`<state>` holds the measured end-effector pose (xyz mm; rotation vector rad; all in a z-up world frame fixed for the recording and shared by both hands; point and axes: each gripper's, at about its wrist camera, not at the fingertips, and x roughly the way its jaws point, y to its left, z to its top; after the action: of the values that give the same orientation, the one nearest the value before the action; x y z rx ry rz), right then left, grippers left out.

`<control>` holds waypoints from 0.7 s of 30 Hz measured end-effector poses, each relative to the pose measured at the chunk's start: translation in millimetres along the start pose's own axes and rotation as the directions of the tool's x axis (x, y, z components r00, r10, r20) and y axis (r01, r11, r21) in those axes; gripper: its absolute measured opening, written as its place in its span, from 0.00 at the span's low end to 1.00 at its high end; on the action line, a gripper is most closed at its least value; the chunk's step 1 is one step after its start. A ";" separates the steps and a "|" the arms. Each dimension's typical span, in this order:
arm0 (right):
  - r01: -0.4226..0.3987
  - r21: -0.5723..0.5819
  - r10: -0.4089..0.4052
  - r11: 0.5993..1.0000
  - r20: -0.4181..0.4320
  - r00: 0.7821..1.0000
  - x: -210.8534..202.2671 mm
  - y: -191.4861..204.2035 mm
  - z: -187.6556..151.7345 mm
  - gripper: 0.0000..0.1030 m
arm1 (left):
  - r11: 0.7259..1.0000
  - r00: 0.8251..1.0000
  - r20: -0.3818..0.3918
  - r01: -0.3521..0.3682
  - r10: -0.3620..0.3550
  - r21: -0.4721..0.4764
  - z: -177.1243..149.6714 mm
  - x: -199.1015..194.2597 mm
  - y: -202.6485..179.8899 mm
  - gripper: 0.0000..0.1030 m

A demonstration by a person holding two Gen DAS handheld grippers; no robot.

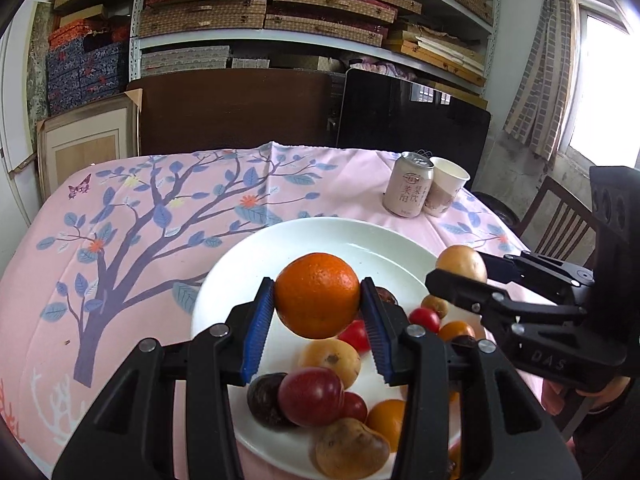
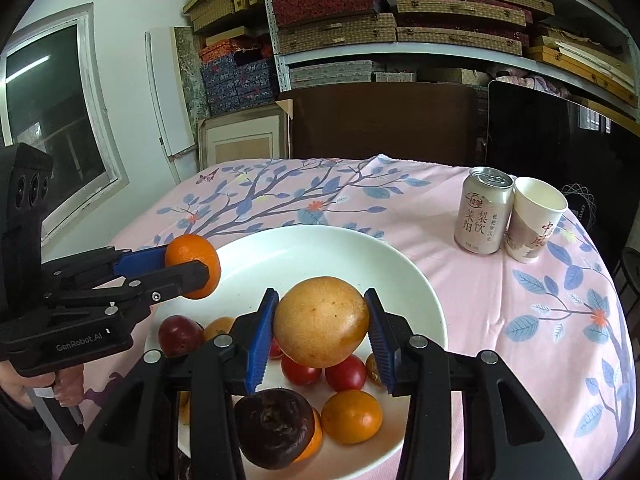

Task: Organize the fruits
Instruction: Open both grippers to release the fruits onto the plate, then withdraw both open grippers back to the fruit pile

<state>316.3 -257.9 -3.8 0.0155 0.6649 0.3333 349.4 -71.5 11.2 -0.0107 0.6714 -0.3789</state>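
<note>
Okay, I'm holding the orange (image 1: 317, 295) pinched between the left gripper (image 1: 318, 320) pads, above the white plate (image 1: 240, 264). My right gripper (image 2: 320, 328) is carrying a yellow-brown pear (image 2: 321, 321) between its blue pads, both touching it, over the small fruits (image 2: 351, 416) piled below. Can (image 2: 483, 211) and paper cup (image 2: 534, 220) are standing far ahead-right.

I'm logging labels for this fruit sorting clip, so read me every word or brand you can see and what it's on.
"GenRobot.AI": side of the left gripper body.
"DAS": side of the right gripper body.
"莱阳 梨饮": front of the drink can; its smaller print is too small to read.
"中" and a partly hidden red character: paper cup.
Shelf boxes: no readable text.
</note>
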 end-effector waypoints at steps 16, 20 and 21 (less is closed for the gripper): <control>-0.038 0.050 0.038 0.998 0.014 0.999 -48.1 3.3 -1.7 0.96 | 0.992 0.992 0.086 -0.083 0.091 -0.092 -13.5 -48.1 25.5 0.95; -0.025 0.039 0.026 0.999 -0.017 1.000 -71.9 11.6 -27.9 0.96 | 0.992 0.991 0.044 -0.123 0.123 -0.004 -45.0 -76.5 24.2 0.95; -0.013 0.028 0.013 1.000 -0.031 0.999 -75.5 15.8 -35.9 0.96 | 0.991 0.991 0.017 -0.134 0.134 0.014 -56.4 -80.9 25.0 0.95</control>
<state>234.2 -269.5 15.3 0.0413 0.7004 0.3374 265.6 -13.9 12.6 0.0460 0.6500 -0.2546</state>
